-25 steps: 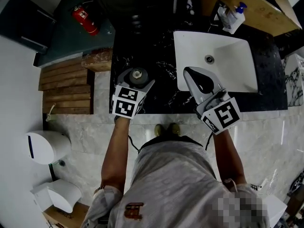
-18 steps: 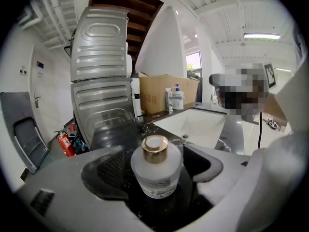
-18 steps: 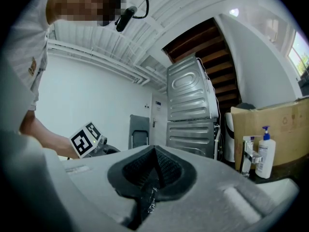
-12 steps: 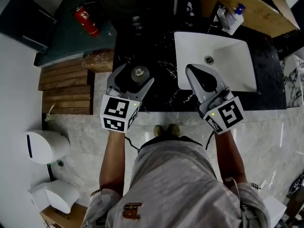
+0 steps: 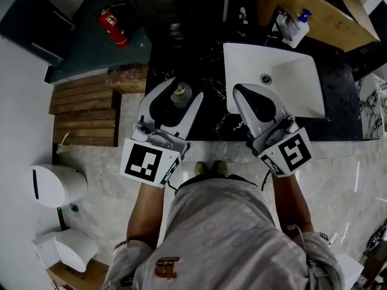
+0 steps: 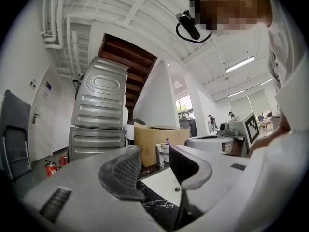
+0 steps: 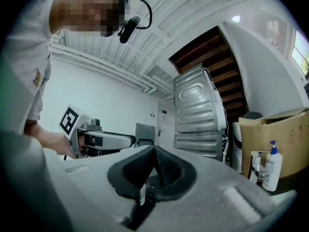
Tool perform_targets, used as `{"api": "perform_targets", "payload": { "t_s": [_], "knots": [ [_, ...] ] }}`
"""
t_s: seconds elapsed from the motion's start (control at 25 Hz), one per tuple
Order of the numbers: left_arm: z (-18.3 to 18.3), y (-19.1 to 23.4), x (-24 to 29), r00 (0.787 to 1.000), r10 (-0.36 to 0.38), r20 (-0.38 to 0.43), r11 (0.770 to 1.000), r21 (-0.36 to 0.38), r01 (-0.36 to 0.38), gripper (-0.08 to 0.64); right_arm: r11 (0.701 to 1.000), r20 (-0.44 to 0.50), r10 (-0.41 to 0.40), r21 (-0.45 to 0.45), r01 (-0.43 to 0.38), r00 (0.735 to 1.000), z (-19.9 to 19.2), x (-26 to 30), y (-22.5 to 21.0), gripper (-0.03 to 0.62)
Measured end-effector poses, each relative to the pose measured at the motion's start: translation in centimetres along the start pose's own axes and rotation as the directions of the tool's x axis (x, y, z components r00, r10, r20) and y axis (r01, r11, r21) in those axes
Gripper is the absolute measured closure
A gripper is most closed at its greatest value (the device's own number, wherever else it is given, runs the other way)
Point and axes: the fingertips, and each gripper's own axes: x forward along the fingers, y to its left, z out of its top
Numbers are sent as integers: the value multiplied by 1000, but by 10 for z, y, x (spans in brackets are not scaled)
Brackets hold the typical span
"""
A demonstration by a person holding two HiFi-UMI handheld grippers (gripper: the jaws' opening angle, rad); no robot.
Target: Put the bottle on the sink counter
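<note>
Black marble counter (image 5: 210, 110): a dark veined stone slab in the upper middle of the head view, with a white rectangular basin (image 5: 293, 86) set into its right half.
Bottle: a small dark bottle with a pale round cap (image 5: 179, 93) stands on the slab just left of the basin, so it is already on the counter.
Long axis: upright and end-on to the head camera, so only the cap and shoulders show.
Left gripper (image 6: 153, 169): its jaws are closing, with a gap between the ribbed pads. Its own view shows only counter and basin through that gap, no bottle.
Key relation: in the head view the cap shows at the mouth of the left jaws. I judge that the bottle sits below the jaw line, free of the pads. A retreat toward the bottom of the frame looks safest.
Right gripper (image 5: 240, 92): pads pressed together on nothing, over the basin's left rim, farther from the bottle than the left one.
Room: red fire extinguisher (image 5: 112, 24) at upper left, wooden slatted platform (image 5: 84, 113) at left, tan cardboard box (image 5: 320, 8) at upper right.
</note>
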Motion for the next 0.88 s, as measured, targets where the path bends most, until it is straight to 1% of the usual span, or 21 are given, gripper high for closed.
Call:
{"api": "perform_targets", "payload": {
  "t_s": [0.16,0.36,0.44,0.56,0.72,0.88],
  "knots": [
    [1,-11,1,1000,-16,6,1000,4,16,486,1000,10,8,-4,-8,1000,6,-2,6,591],
    [-2,-24,4,999,-40,-4,999,12,40,558,1000,11,17,-2,-17,1000,5,-6,13,592],
    [-5,-28,3,999,-47,-14,999,15,47,558,1000,12,22,-1,-22,1000,4,-7,15,592],
    [-2,-32,4,999,-52,5,999,14,51,558,1000,15,27,-7,-27,1000,5,-8,19,592],
    [-4,-36,2,998,-57,-21,998,15,57,558,999,17,36,-10,-36,999,5,-7,23,592],
    [-5,-38,2,998,-58,-24,998,7,58,558,999,16,45,-5,-45,999,3,-6,26,592]
  ]
}}
